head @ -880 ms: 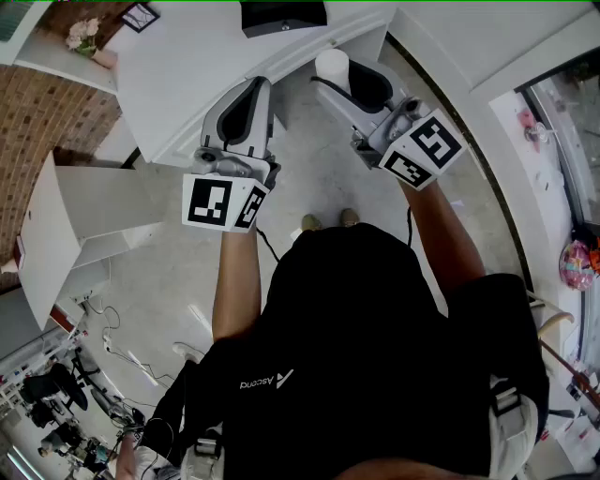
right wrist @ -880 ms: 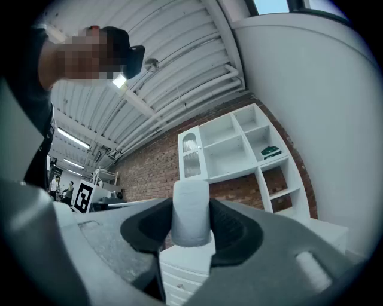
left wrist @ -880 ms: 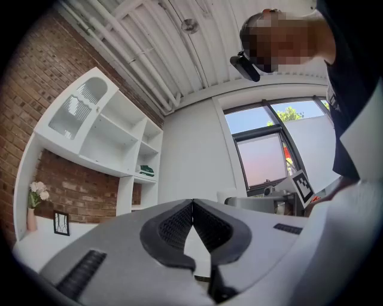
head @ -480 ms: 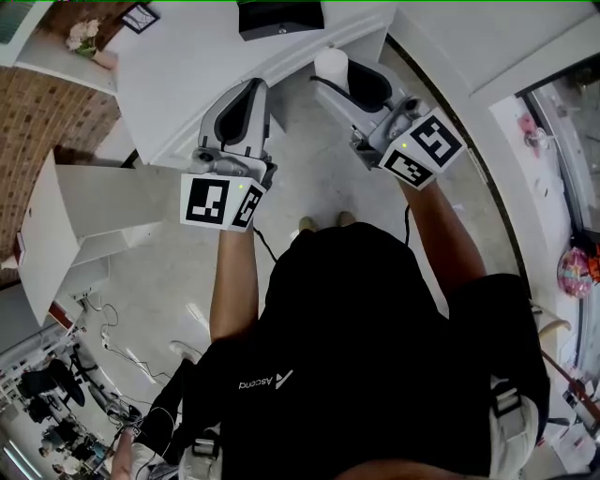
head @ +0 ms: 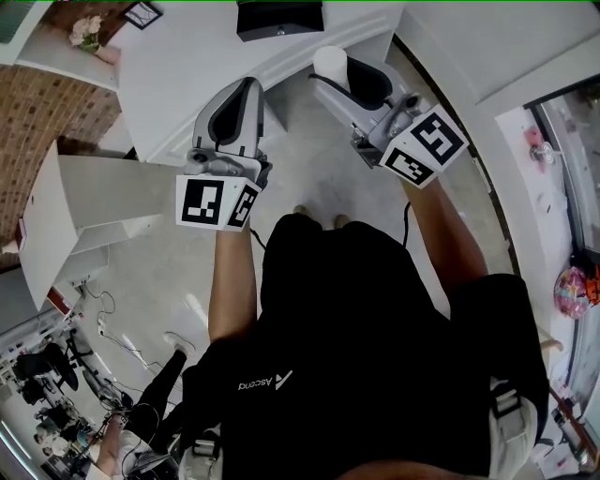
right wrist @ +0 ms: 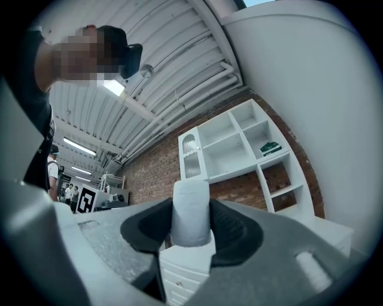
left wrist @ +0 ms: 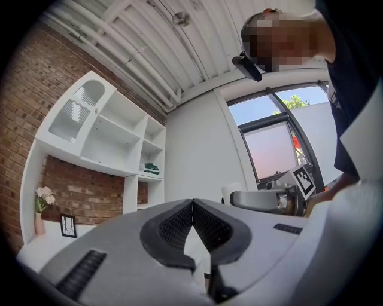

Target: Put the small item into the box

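A small white cylinder (right wrist: 191, 210) stands upright between the dark pads of my right gripper (right wrist: 191, 222), which is shut on it. In the head view the cylinder (head: 330, 64) pokes out at the tips of my right gripper (head: 337, 77), over the edge of a white table (head: 178, 75). A black box (head: 279, 17) sits on that table, farther back. My left gripper (head: 246, 89) is held beside the right one. Its jaws are shut with nothing between them, and its pads meet at the tips (left wrist: 192, 208). The left gripper view also shows the cylinder (left wrist: 230, 192) from the side.
White shelving (right wrist: 239, 149) stands against a brick wall (left wrist: 90, 197). A small picture frame (head: 141, 13) and a vase of flowers (head: 89, 36) sit at the table's far left. A white cabinet (head: 84, 202) lies to the left, and a window (left wrist: 281, 143) to the right.
Both grippers keep almost the same pose, and the left one has drifted slightly left. The cylinder stays gripped in the right gripper.
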A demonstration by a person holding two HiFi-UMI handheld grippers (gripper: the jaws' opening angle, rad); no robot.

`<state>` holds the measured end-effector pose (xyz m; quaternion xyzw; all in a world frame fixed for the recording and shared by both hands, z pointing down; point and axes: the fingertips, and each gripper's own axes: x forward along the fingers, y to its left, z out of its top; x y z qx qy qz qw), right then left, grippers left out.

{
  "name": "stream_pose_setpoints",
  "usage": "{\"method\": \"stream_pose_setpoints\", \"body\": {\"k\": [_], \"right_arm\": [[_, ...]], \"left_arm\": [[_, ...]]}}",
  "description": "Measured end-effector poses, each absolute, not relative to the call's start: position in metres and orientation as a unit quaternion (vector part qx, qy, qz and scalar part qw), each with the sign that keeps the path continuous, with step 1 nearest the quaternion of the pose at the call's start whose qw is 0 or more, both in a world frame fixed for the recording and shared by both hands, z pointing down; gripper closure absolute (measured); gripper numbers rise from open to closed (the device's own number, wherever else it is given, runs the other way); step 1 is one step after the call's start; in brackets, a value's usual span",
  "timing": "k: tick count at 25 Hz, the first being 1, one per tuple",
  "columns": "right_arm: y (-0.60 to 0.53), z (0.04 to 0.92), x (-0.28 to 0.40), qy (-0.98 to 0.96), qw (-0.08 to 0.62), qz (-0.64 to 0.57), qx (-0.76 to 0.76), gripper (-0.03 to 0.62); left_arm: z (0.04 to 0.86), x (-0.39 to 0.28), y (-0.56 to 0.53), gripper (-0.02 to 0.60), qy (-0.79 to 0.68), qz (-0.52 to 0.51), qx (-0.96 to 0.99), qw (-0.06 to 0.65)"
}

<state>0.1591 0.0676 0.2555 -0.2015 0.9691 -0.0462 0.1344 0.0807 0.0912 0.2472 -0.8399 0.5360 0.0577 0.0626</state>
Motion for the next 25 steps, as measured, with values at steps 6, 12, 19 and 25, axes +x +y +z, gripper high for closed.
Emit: {"method": "stream_pose_setpoints", "body": {"k": [6,12,19,25], "right_arm": [[0.035,0.26,0.144,0.97,0.127,-0.047,-0.201,0.411],[-0.011,0.264,0.104,0.973,0.107,-0.038,-0.202,0.411],[-0.092,0.274,0.035,0.973,0.073,-0.038,-0.218,0.411],[-0.165,0.307,-0.029,0.968,0.006,-0.051,-0.246,0.411]], "left_arm": [[0.251,0.064,0.06,0.583,0.54,0.059,-0.837,0.063],[0.256,0.029,0.008,0.583,0.536,0.065,-0.839,0.068],[0.265,-0.033,-0.072,0.583,0.526,0.06,-0.845,0.075],[0.28,-0.09,-0.137,0.583,0.508,0.061,-0.857,0.064]]}}
